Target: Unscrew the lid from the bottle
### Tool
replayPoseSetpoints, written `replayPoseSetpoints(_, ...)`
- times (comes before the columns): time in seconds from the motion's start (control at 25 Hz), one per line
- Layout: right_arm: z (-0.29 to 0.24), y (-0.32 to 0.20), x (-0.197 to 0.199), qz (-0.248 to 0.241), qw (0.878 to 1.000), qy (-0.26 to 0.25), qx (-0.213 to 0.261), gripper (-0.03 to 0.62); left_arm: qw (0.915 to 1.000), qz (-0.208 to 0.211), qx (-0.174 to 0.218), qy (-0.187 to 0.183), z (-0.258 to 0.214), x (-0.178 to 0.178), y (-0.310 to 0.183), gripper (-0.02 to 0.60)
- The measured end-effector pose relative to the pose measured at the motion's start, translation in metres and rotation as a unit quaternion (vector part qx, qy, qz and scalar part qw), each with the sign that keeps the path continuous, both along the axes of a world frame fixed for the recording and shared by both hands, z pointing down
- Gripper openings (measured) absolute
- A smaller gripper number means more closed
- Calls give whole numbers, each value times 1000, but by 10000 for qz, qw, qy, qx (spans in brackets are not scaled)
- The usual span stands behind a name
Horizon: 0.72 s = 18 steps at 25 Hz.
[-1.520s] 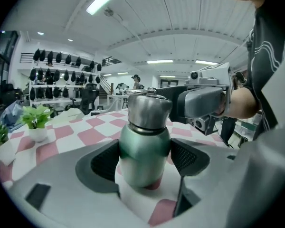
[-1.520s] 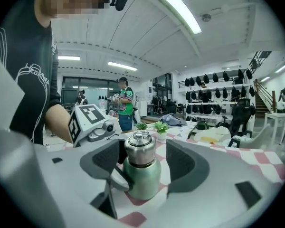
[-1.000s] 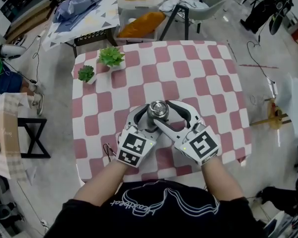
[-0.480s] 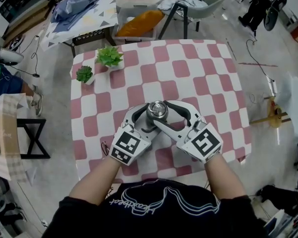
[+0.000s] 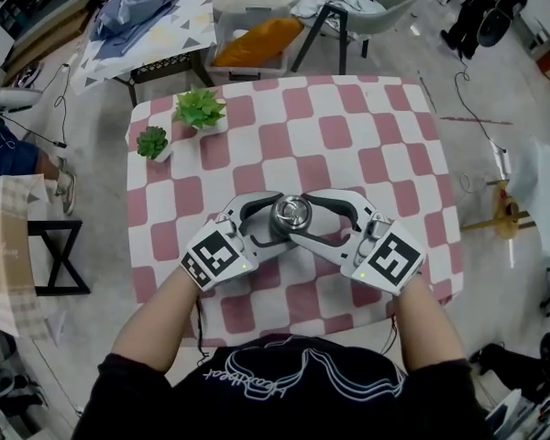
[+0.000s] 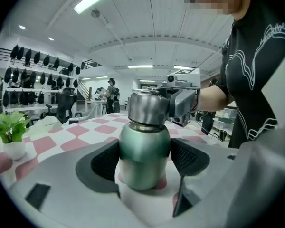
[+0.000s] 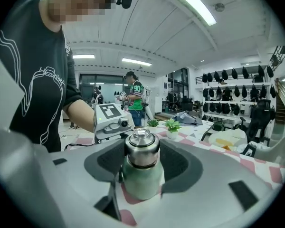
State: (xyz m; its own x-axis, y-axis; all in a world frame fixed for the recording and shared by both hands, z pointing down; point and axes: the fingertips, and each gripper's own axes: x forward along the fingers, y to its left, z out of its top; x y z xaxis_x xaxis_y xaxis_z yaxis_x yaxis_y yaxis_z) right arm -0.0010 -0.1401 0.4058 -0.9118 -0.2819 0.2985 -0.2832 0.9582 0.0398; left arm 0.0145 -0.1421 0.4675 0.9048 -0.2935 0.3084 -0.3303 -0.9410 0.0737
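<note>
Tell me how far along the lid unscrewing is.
Done: both grips are set. The left hand-held gripper clamps the body of the bottle, which stands on the table. The right hand-held gripper clamps the lid. In hand: the twist itself. Left: the lid looks seated on the bottle, so it is not yet turned loose and lifted off.

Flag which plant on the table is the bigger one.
The lighter plant, farther back on the table. The darker plant is smaller and sits nearer the left edge.
</note>
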Motion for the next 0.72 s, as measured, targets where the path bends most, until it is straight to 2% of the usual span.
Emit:
replayPoseSetpoints(0.2, 1, -1, 0, -443, 9989, 181, -33, 236, 9975, 705, 21, 20, -1, 1, 0, 344)
replayPoseSetpoints(0.36, 2, -1, -3, -793, 9961, 383, 49, 238, 9939, 1106, 34, 25, -1, 1, 0, 345)
replayPoseSetpoints(0.56, 2, -2, -3, -1032, 9937, 440, -34, 236, 9902, 1397, 28, 49, -3, 1, 0, 345)
replayPoseSetpoints(0.72, 2, -3, -3, -1069, 9933, 423, -69, 238, 9900, 1410, 23, 76, -3, 1, -1, 345)
